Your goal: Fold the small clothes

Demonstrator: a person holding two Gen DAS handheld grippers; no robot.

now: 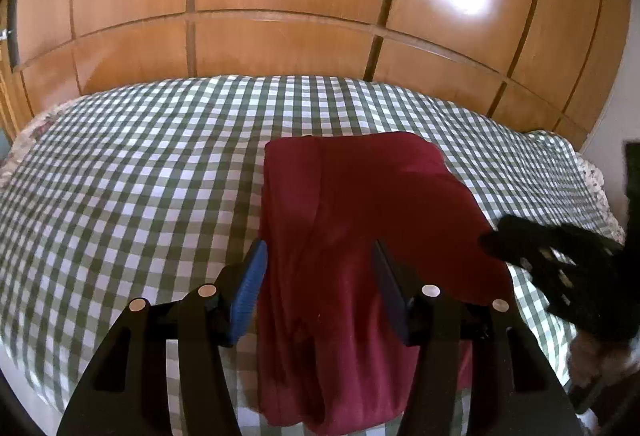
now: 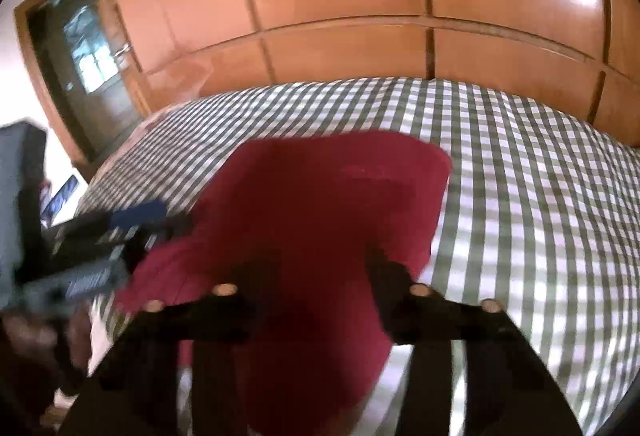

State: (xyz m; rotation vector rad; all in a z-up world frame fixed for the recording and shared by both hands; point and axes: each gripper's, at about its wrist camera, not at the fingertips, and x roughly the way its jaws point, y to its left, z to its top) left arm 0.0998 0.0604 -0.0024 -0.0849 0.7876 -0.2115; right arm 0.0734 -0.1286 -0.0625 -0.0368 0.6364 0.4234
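Lying folded on checked bedspread (image 1: 140, 163) — maroon garment (image 1: 352, 203), left tongs (image 1: 320, 256) parted

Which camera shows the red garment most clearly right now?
The left wrist view: the red garment is sharp there, folds visible, lying on the checked bedcover. The right wrist view shows it blurred, partly behind the gripper fingers.

A bed (image 1: 140, 163) covered in a green-and-white checked sheet carries 1 item. A dark red folded garment (image 1: 352, 203) lies flat on the sheet, toward the near edge, its long side running away from the cameras.
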